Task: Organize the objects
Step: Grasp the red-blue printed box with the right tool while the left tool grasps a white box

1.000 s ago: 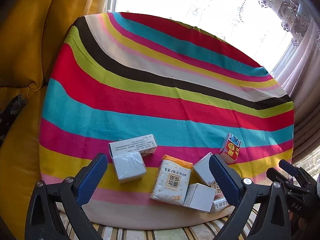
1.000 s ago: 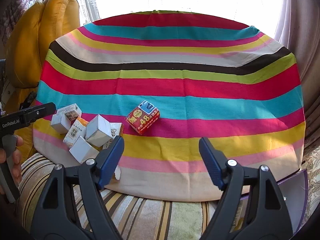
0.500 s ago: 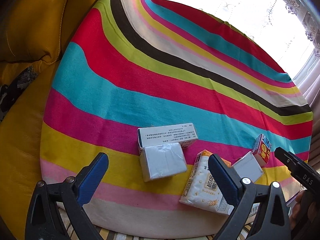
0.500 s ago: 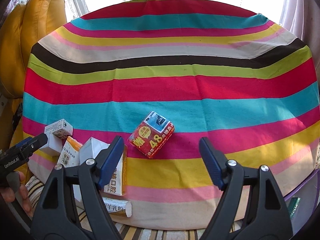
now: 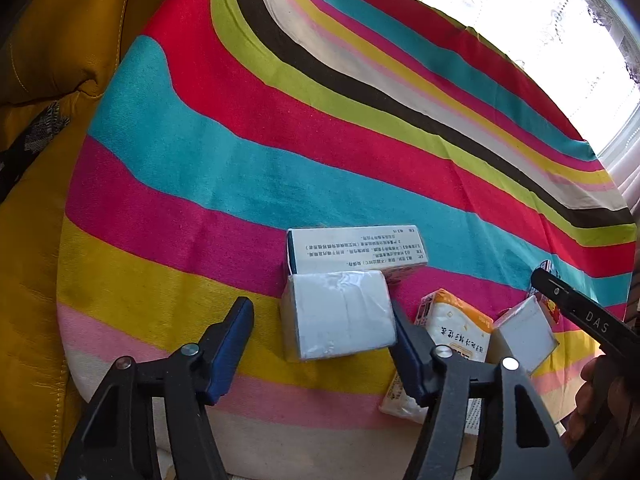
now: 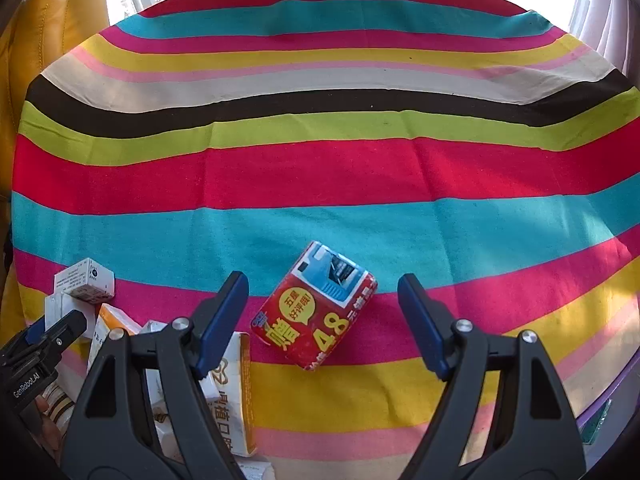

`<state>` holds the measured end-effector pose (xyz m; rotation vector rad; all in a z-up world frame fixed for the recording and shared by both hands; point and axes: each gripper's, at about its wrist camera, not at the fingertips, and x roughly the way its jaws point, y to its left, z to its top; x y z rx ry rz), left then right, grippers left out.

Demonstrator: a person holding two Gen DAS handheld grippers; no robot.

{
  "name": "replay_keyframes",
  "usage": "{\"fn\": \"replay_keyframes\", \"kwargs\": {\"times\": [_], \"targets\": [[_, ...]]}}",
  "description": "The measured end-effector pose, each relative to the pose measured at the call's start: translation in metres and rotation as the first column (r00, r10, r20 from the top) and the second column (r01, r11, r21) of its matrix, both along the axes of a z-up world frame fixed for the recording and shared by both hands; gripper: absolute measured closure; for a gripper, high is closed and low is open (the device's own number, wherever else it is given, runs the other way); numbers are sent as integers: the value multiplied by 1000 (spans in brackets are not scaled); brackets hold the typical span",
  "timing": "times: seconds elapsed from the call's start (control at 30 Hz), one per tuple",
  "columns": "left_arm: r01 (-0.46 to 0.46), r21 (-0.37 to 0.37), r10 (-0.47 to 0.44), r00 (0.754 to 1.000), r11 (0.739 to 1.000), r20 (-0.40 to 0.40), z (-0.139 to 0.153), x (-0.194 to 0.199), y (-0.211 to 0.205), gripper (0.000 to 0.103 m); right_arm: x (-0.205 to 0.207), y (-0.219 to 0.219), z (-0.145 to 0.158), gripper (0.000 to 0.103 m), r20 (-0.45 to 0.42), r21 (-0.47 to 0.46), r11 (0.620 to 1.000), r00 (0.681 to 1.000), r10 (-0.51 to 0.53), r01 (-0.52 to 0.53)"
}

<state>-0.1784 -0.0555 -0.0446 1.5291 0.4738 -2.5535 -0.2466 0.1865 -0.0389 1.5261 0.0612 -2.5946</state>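
Several small boxes and packets lie near the front edge of a round table under a striped cloth. My left gripper is open around a plain white wrapped box; its right finger touches the box's side. A longer printed white box lies just behind it. An orange-topped tissue packet and a grey-white box lie to the right. My right gripper is open, straddling a red and blue packet without touching it.
A yellow leather sofa borders the table on the left. A bright window with curtains is behind. The striped cloth is bare beyond the objects. More boxes crowd the front left in the right wrist view.
Both grippers moved forward and down toward the table. The left now brackets the white wrapped box; the right now brackets the red packet. Both stayed open.
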Motion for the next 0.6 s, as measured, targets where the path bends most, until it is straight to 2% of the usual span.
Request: {"fn": "replay_keyframes", "kwargs": {"times": [0.1, 0.33, 0.6], "targets": [[11, -2, -11, 1000, 1000, -8, 1, 1, 2, 48, -4, 0, -8, 25, 20, 10, 1000, 1000, 7, -7], [10, 9, -10, 1000, 1000, -19, 1, 4, 1, 56, -4, 5, -13, 57, 21, 48, 999, 1000, 17, -18], [16, 37, -14, 999, 999, -34, 3, 8, -1, 60, 3, 5, -12, 57, 7, 57, 998, 999, 35, -35]]}}
